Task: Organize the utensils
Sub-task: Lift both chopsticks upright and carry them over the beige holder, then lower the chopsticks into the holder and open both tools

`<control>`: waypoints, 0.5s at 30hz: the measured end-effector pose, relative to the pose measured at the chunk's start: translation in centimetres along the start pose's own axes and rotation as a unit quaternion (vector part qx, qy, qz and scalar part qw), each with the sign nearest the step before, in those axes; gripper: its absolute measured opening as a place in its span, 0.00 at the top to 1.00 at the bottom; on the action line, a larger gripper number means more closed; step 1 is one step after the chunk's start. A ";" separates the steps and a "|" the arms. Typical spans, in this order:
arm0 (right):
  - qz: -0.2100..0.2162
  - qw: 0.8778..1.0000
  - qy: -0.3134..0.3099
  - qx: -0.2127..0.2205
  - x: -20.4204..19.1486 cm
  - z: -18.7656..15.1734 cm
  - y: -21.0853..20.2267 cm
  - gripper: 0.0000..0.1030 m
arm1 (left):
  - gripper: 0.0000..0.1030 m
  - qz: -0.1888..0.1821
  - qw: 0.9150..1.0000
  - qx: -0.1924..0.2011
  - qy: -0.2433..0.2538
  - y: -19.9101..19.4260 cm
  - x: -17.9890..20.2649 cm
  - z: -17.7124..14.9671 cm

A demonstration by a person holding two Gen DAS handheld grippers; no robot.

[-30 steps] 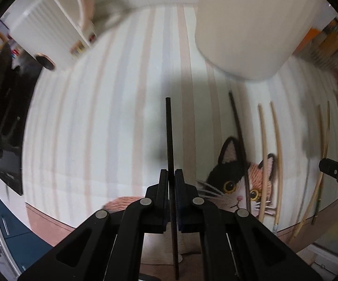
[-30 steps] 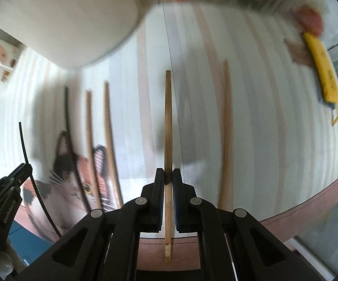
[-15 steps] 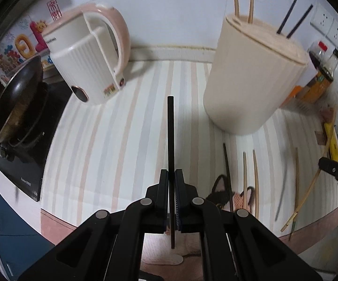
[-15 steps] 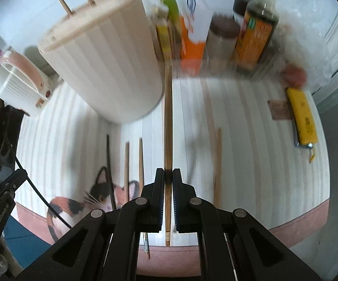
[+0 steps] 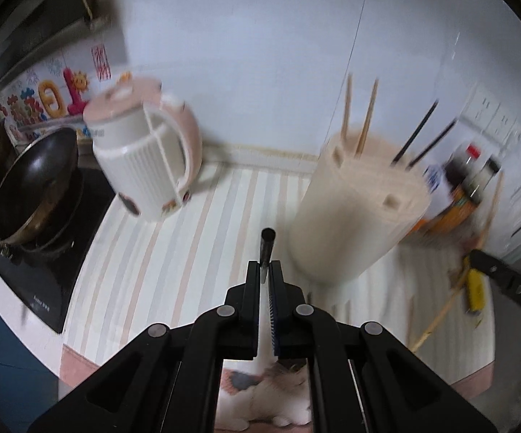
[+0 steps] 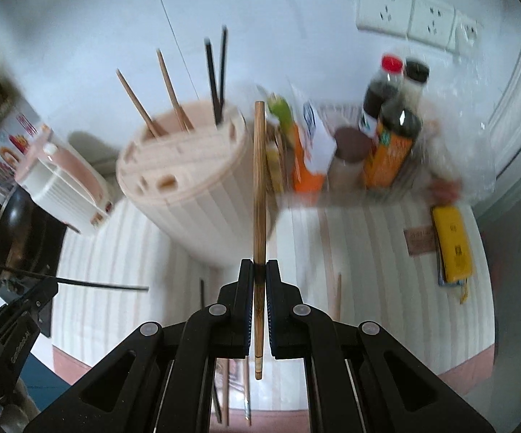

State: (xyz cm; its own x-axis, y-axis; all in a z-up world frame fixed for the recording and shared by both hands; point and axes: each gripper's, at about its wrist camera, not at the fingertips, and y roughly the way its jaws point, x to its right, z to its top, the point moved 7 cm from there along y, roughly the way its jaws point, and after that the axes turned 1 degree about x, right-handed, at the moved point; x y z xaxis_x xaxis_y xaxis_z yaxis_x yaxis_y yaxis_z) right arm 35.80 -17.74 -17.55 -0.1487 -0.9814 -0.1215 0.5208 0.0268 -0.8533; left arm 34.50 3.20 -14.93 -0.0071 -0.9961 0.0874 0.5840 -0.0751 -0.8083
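Chopsticks in holder [image 6: 184, 176]: we count four standing, two wooden [image 6: 168, 88] and two black [image 6: 215, 72].
Left gripper [image 5: 268, 270]: clamped on a black chopstick [image 5: 266, 247], pointing toward the camera's front.
Right gripper [image 6: 259, 274]: clamped on a wooden chopstick [image 6: 259, 180], beside the holder.
Change: we have raised both off the striped mat [image 6: 368, 245].
Right view only: bottles [image 6: 394, 137], wall sockets.

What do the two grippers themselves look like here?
Both the left gripper and right gripper are matte black plastic linkages with round silver rivets at the joints and flat parallel fingers with bluish ribbed pads. White embossed lettering marks the side. No cables, sleeves or hands show.
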 end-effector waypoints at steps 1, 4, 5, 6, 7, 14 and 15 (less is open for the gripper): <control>0.007 1.000 0.001 0.008 -0.3 0.9 -0.6 0.93 | 0.98 -0.004 1.000 0.008 -0.002 -0.6 0.2 0.7; 0.021 0.999 0.002 0.027 -0.8 3.0 -1.9 0.93 | 0.98 -0.015 0.999 0.031 -0.007 -2.4 1.0 3.2; 0.026 0.999 0.001 0.035 -1.1 3.9 -2.5 0.93 | 0.98 -0.019 0.999 0.041 -0.008 -3.2 1.3 4.2; 0.028 0.999 0.001 0.040 -1.2 4.5 -2.8 0.93 | 0.98 -0.022 0.999 0.047 -0.009 -3.7 1.5 4.9; 0.034 0.998 0.000 0.048 -1.5 5.5 -3.4 0.93 | 0.98 -0.027 0.998 0.056 -0.010 -4.4 1.8 5.8; 0.068 0.994 0.000 0.085 -2.8 10.9 -6.1 0.93 | 0.98 -0.054 0.993 0.102 -0.009 -8.1 3.5 11.1; 0.070 0.993 0.000 0.090 -2.9 11.7 -6.4 0.93 | 0.98 -0.056 0.993 0.107 -0.007 -8.5 3.8 11.7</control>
State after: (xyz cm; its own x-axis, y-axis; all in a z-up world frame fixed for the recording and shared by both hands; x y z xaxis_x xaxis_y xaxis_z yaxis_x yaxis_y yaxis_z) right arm 42.72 -17.29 -5.81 -0.0641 -0.9703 -0.2332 0.6784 0.1290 -0.7233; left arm 39.04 0.63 -0.92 -0.0709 -0.9812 0.1795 0.7392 -0.1725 -0.6510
